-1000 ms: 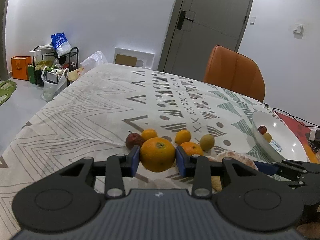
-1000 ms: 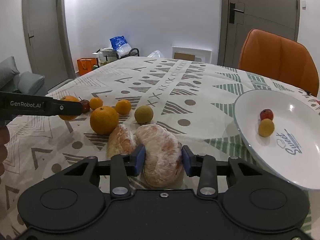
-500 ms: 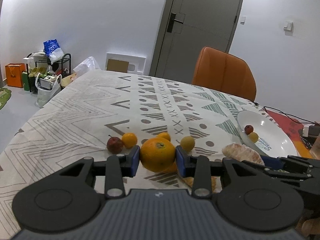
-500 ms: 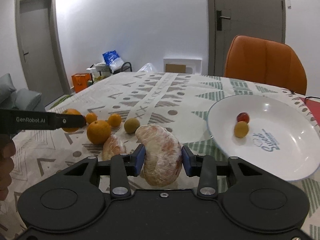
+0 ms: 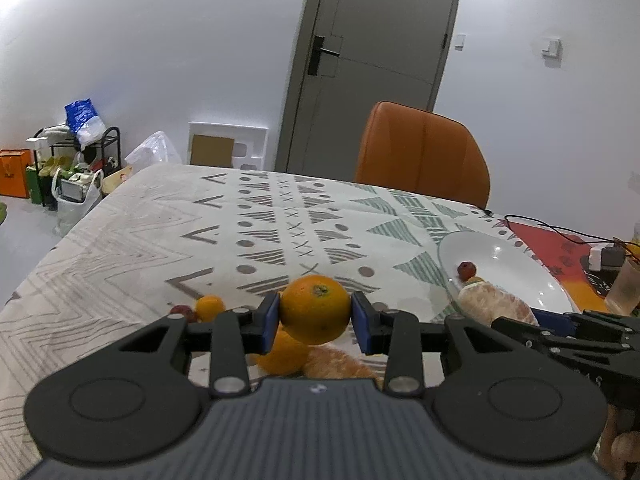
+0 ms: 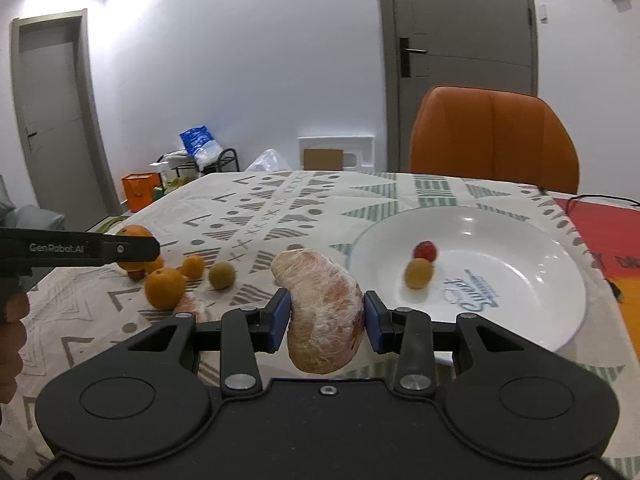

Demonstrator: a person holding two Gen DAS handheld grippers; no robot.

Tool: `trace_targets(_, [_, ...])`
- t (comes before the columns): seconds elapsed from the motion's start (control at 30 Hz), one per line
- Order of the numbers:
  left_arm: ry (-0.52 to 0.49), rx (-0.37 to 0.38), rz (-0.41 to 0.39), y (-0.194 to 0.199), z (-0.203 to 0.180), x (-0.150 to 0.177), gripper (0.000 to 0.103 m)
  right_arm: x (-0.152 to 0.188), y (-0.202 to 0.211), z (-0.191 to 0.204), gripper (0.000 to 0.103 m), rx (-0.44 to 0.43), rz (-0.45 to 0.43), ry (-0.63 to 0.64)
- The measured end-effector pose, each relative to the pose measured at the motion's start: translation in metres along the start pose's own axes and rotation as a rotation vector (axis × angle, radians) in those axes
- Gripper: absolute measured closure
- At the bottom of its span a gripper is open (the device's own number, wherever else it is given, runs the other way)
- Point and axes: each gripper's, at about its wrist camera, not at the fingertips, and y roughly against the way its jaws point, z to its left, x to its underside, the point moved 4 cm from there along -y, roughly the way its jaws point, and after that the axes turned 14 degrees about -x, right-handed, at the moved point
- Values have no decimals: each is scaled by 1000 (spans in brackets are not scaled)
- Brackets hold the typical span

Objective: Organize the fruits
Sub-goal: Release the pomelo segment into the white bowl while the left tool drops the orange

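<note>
From my left wrist, my left gripper [image 5: 315,315] pinches the orange [image 5: 315,309], the plate [image 5: 516,264] at two o'clock. From my right wrist, my right gripper [image 6: 325,322] squeezes the peeled pomelo segment [image 6: 322,308], plate at two o'clock; I judge its soft flesh could slip or tear, or both loads collide there.

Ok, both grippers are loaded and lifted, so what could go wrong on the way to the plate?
The peeled pomelo segment hangs well below the right gripper's pads; soft flesh could tear or slip out. The orange in the left gripper is round and pinched only at its sides, so it may roll free. The white plate already holds two small fruits, and both grippers heading there could collide.
</note>
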Motion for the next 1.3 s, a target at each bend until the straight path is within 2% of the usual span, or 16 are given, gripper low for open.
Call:
trace_targets(1.13, [-138, 104, 21, -29, -105, -4, 66, 5, 31, -105, 65, 146, -63, -142])
trace_targets(1.3, [-159, 125, 15, -30, -123, -5, 66, 0, 38, -113, 58, 189, -107, -155])
